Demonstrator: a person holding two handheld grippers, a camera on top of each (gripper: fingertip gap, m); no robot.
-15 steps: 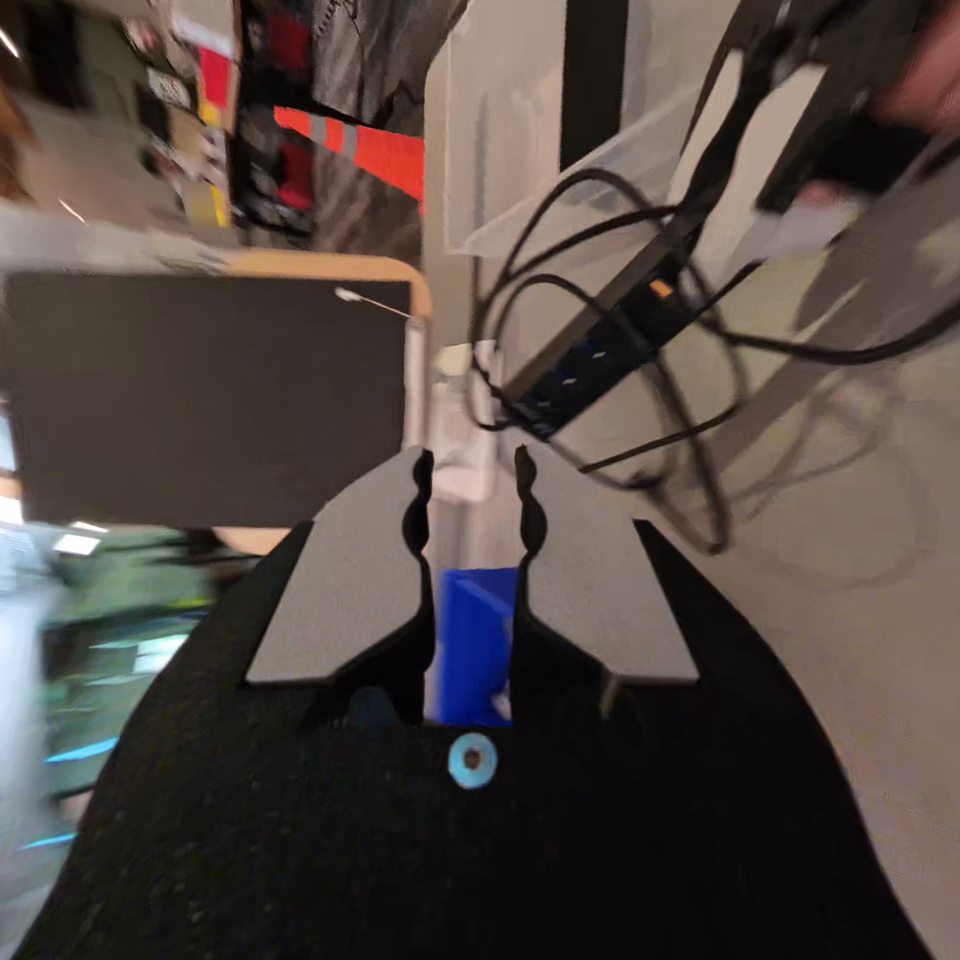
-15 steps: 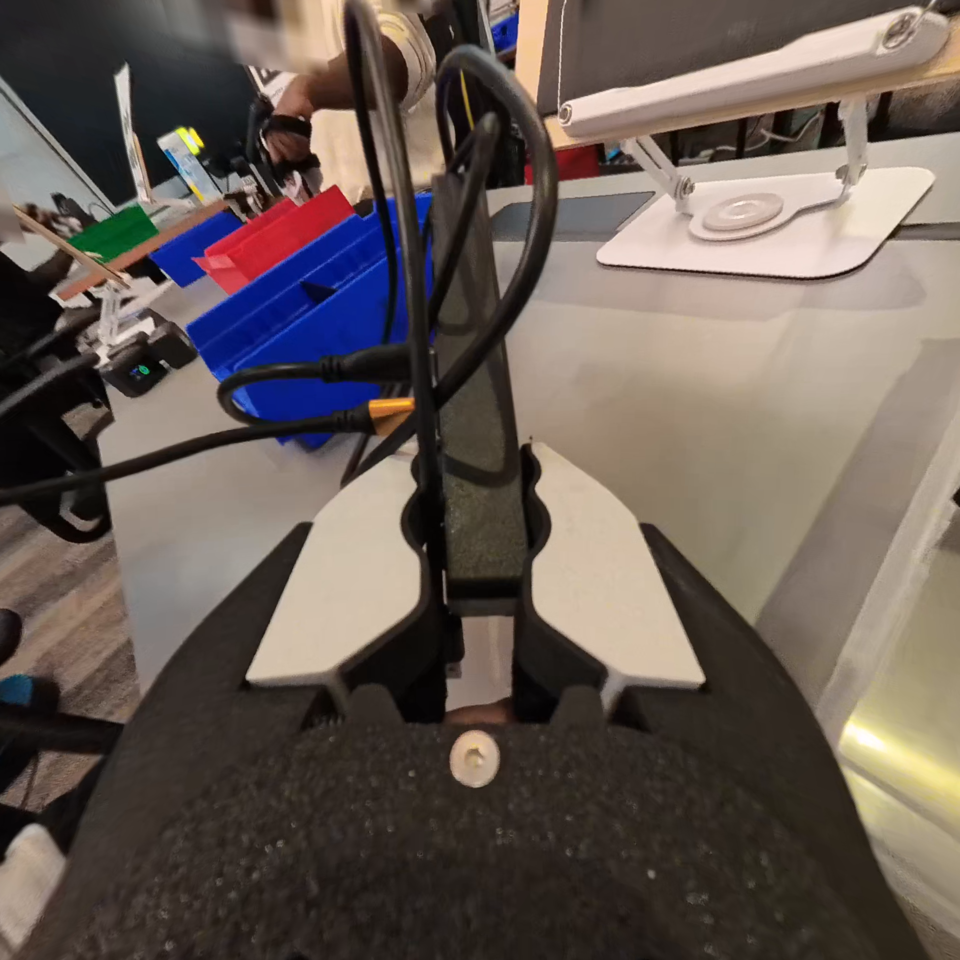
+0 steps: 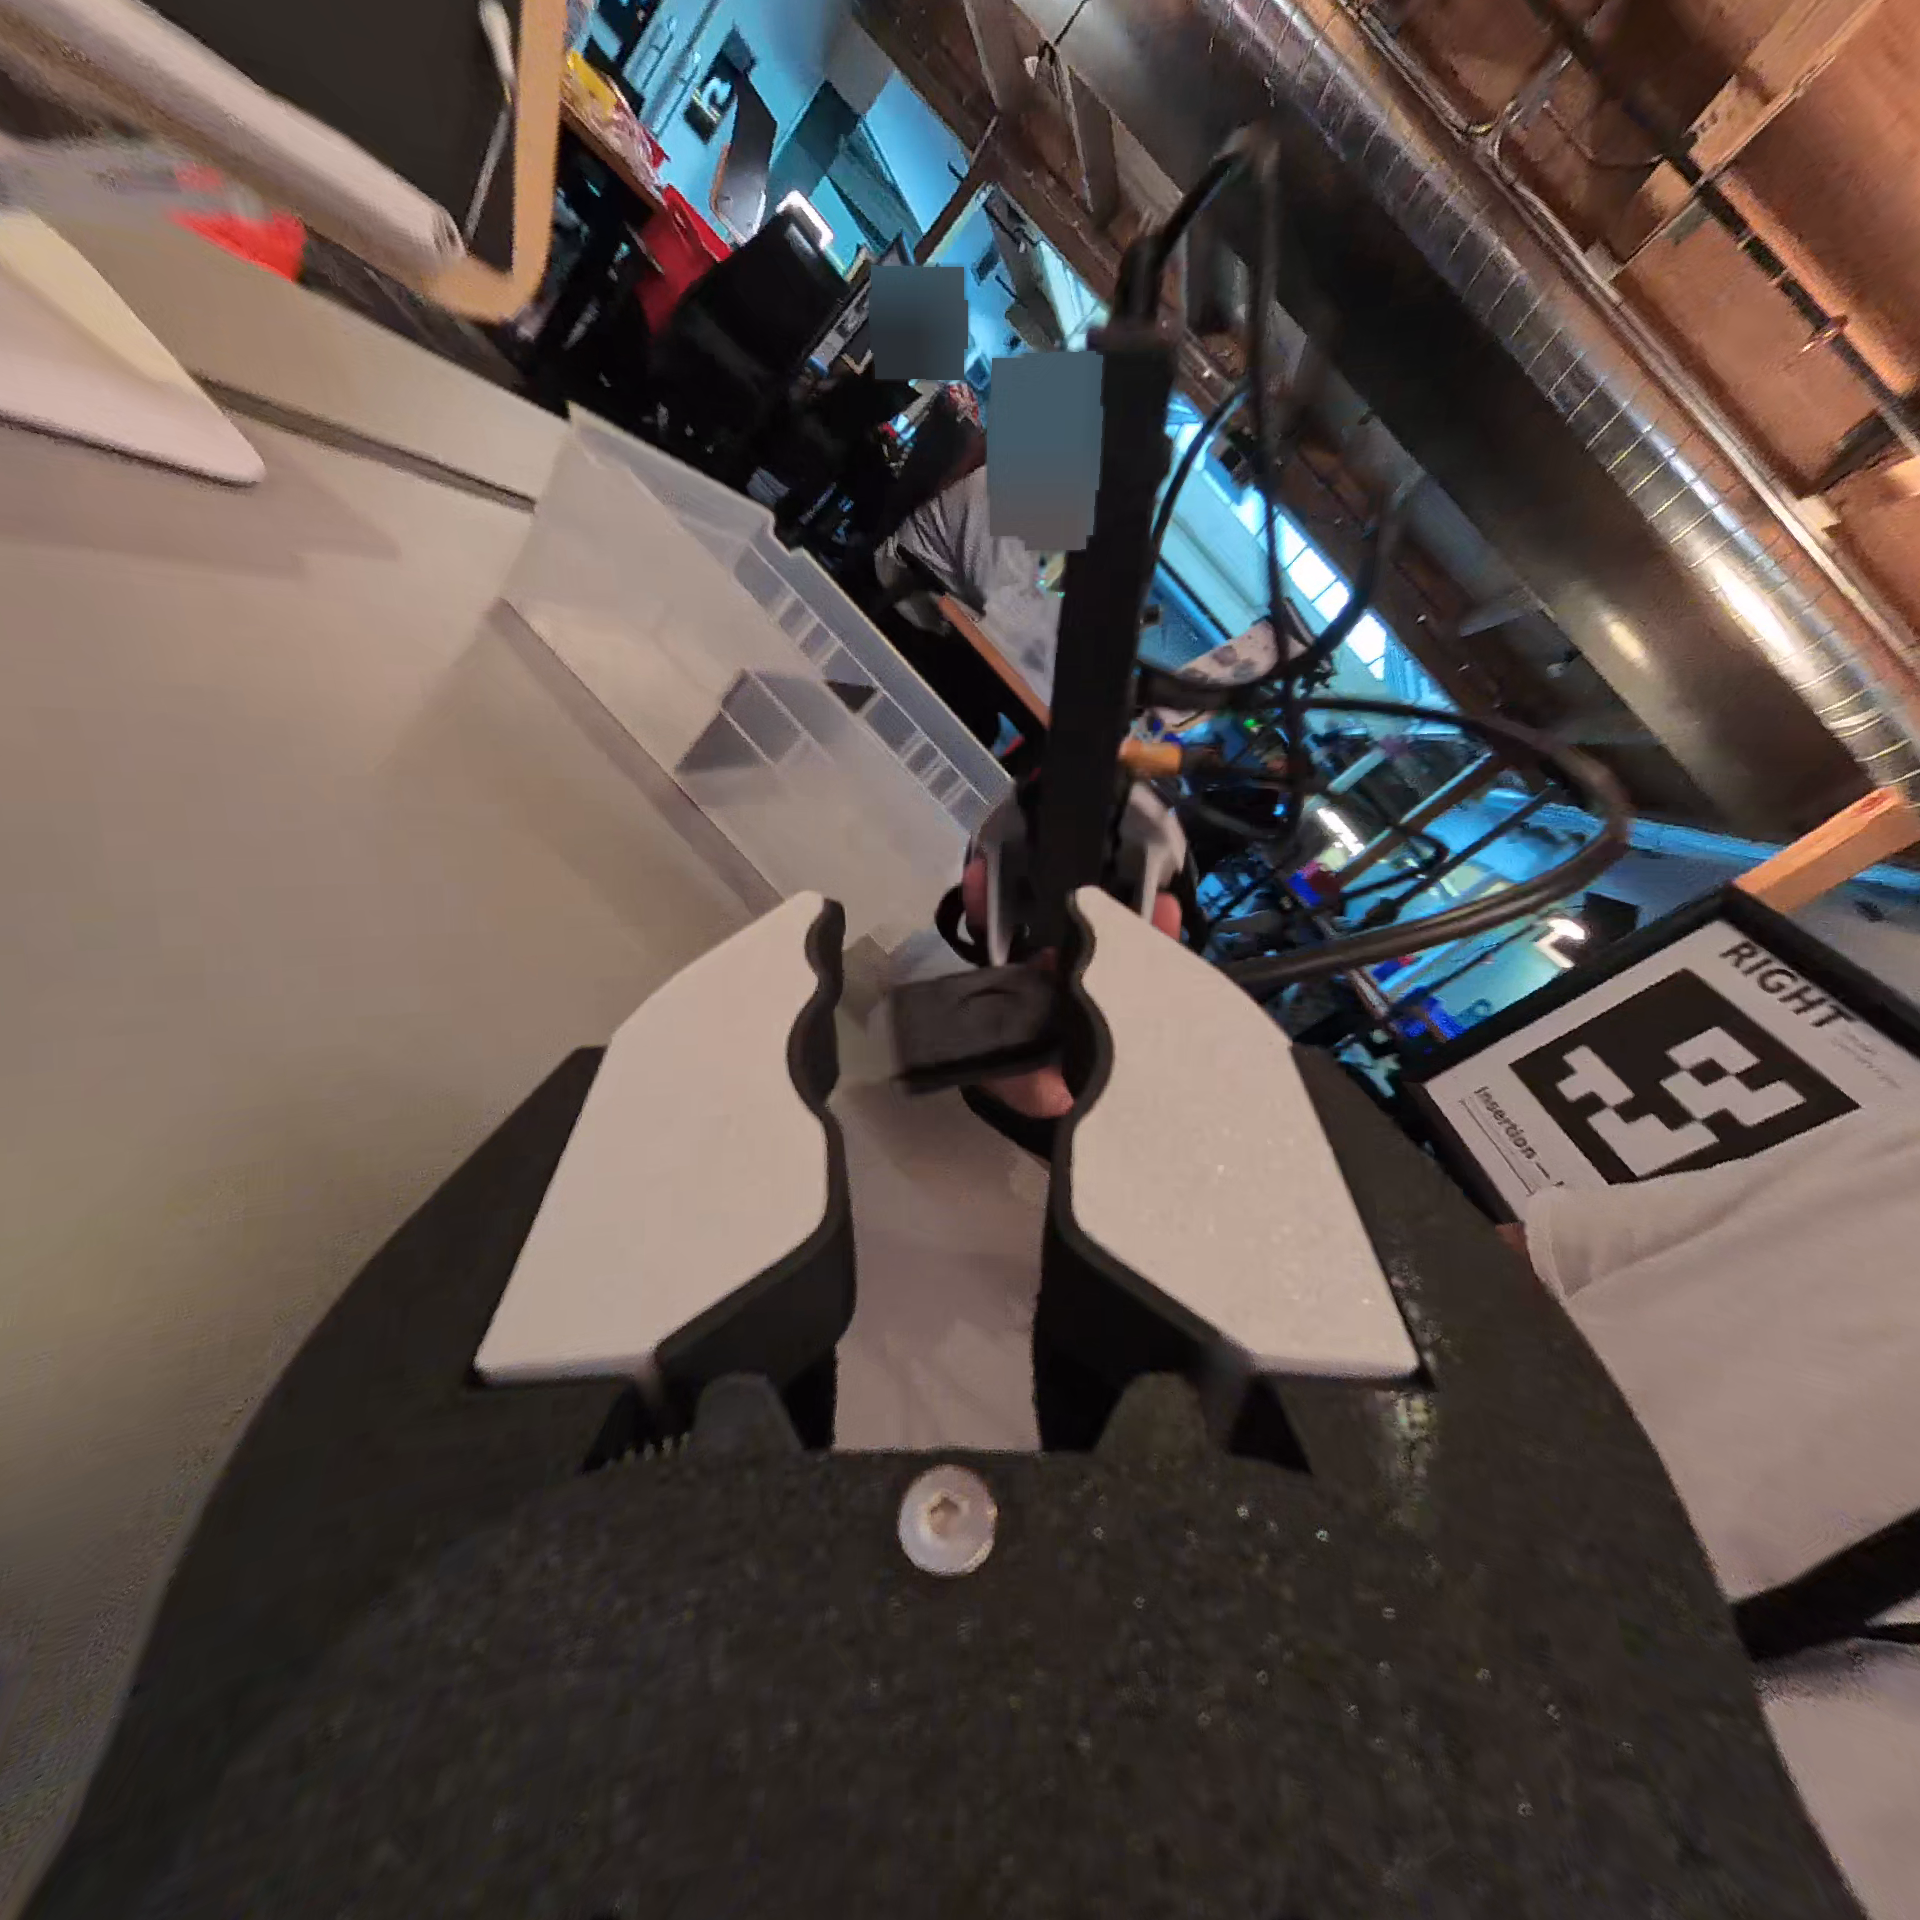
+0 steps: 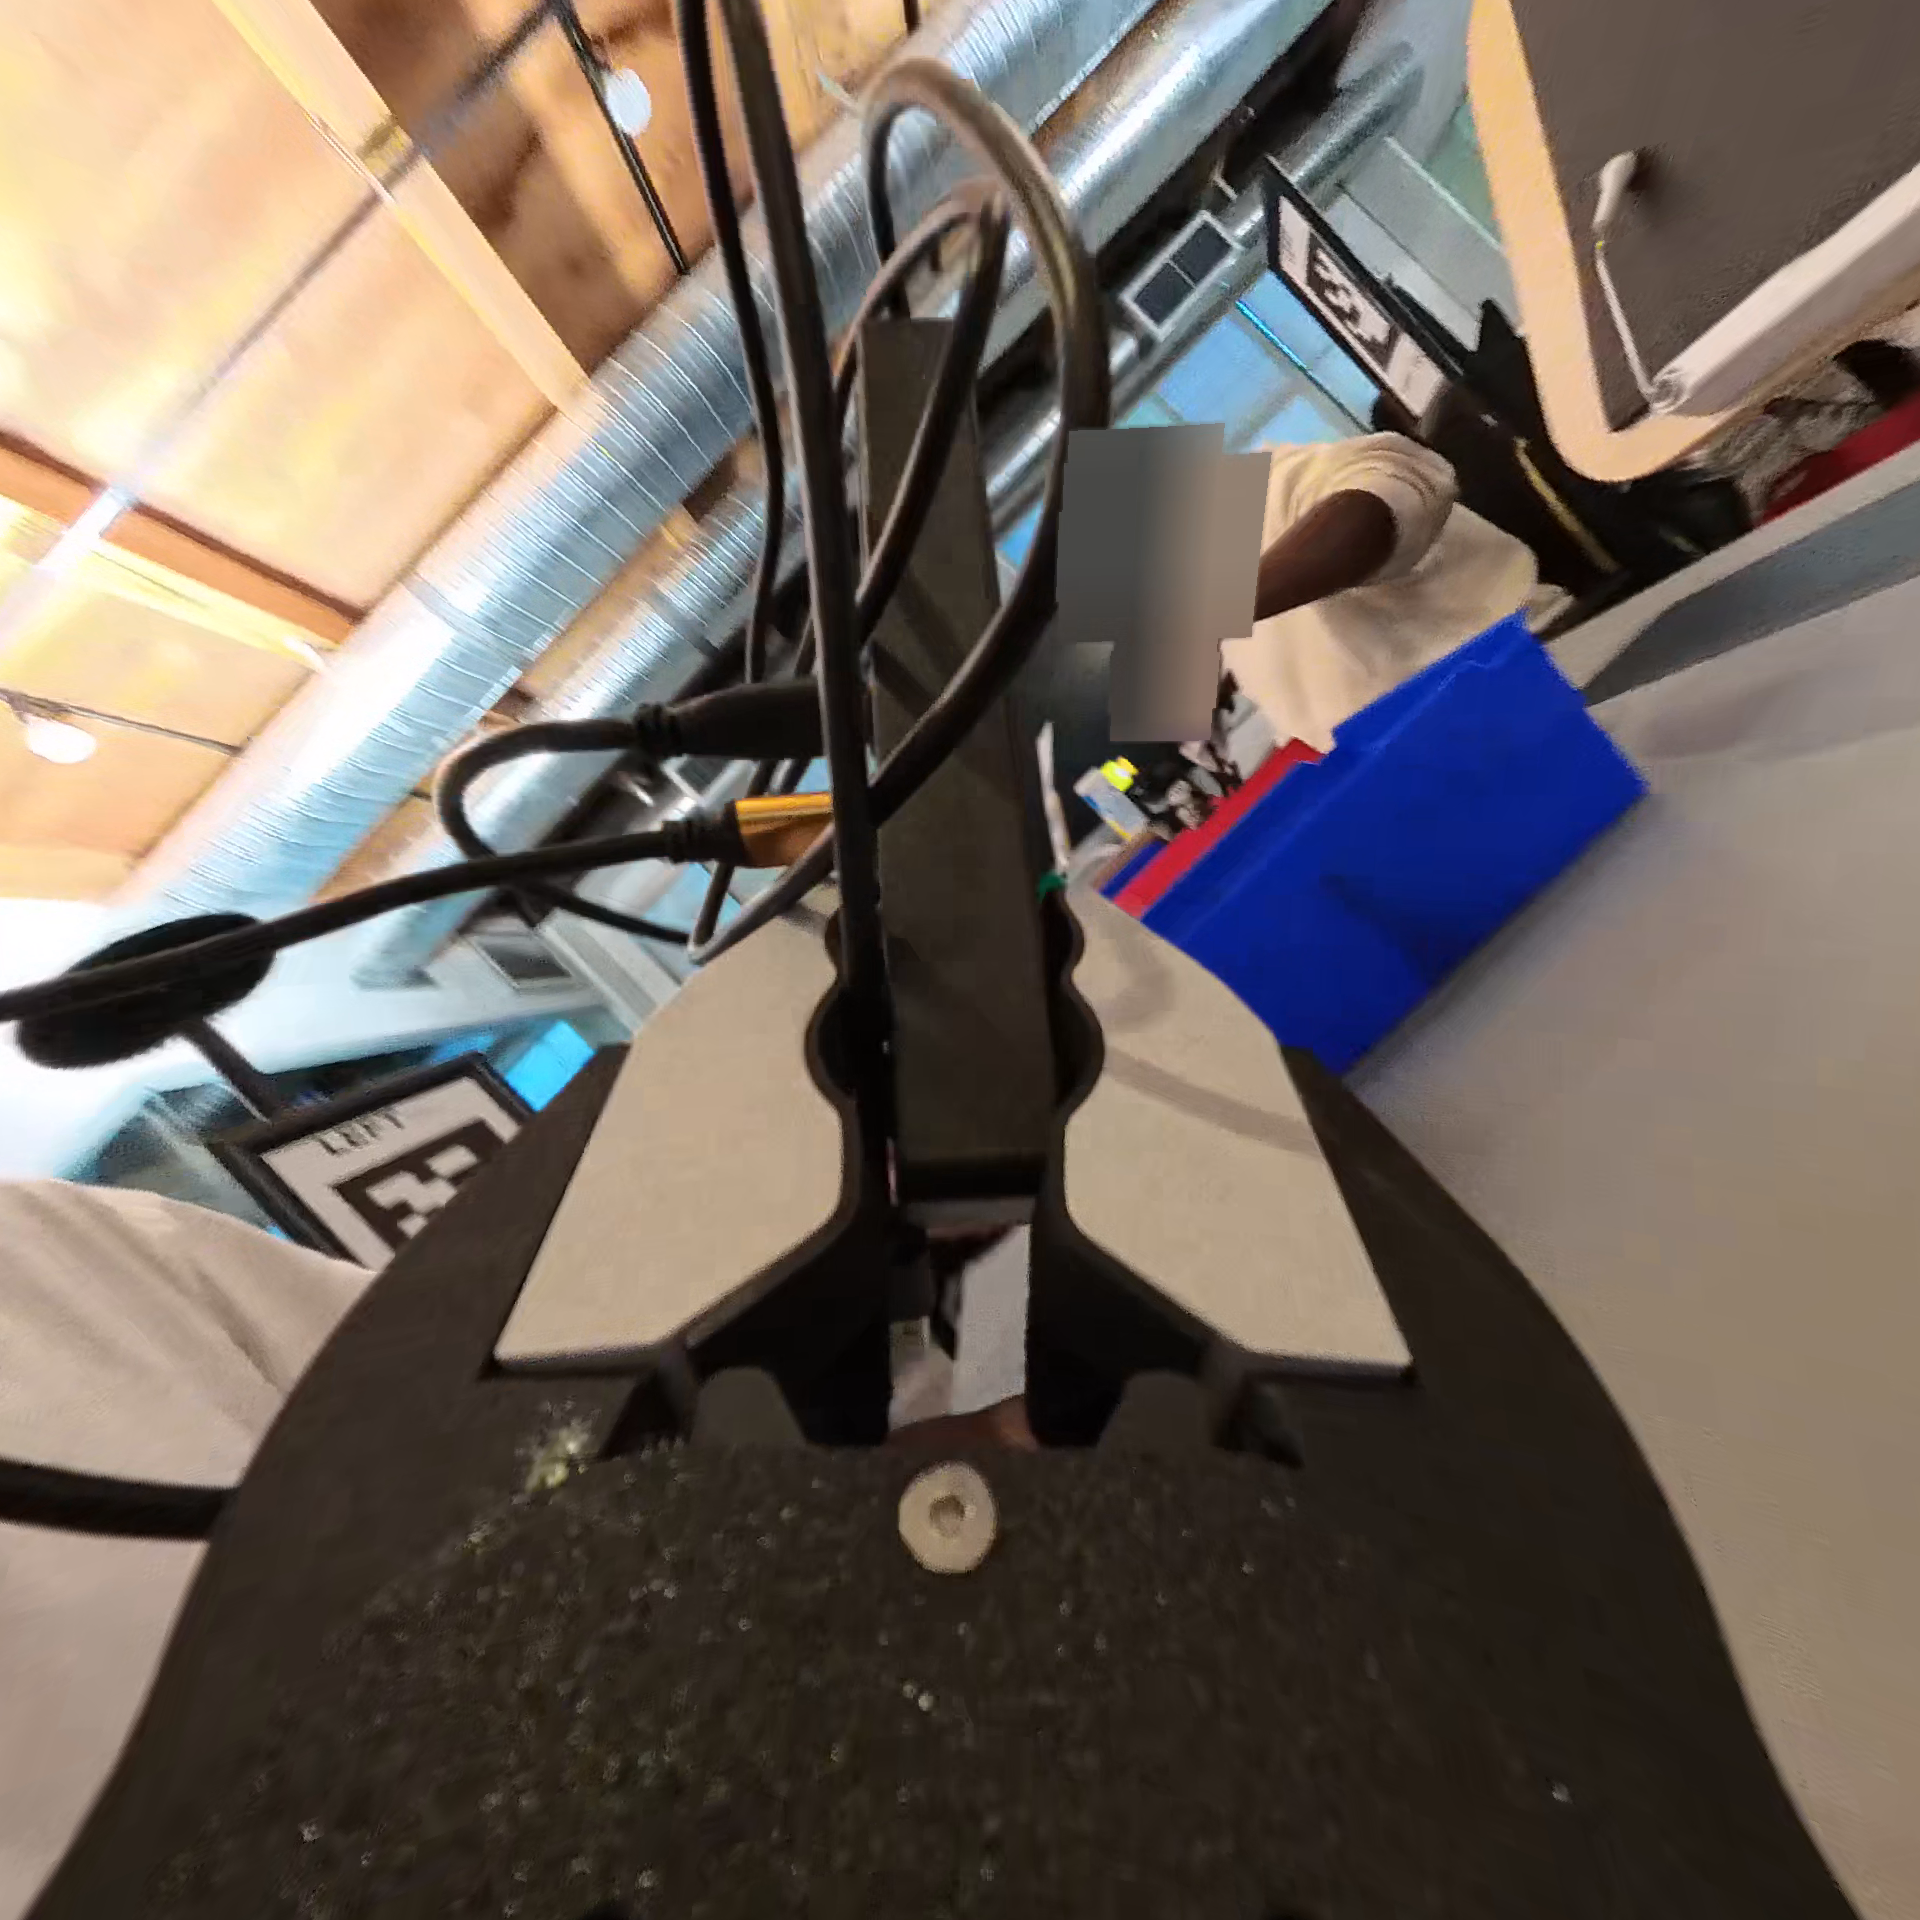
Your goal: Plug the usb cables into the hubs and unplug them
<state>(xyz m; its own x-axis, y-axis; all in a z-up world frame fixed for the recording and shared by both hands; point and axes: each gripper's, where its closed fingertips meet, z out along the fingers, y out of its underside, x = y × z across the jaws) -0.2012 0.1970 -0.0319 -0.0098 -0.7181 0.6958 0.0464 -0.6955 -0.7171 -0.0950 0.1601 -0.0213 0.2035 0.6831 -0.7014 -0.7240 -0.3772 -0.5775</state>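
both views now tipped from grey table [image 4: 1714, 1039] toward ceiling duct [image 3: 1558, 416]; right gripper [image 4: 951, 966] clamped on hub [image 4: 935, 727], left gripper [image 3: 951, 977] narrowly apart

Light grey table [image 4: 1714, 1195]: blue bin [image 4: 1382, 883] on it, clear plastic bin [image 3: 717, 665], white stand base [image 3: 94, 405]

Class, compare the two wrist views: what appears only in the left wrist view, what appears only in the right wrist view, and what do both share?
Only the left wrist view shows the clear plastic bin, the open left gripper with nothing between its fingers, and the right gripper seen from outside.

Only the right wrist view shows the blue bin and the black plug beside the gold one.

Both show the black USB hub held upright in the right gripper, its looping black cables, the gold-collared plug and the ceiling duct.
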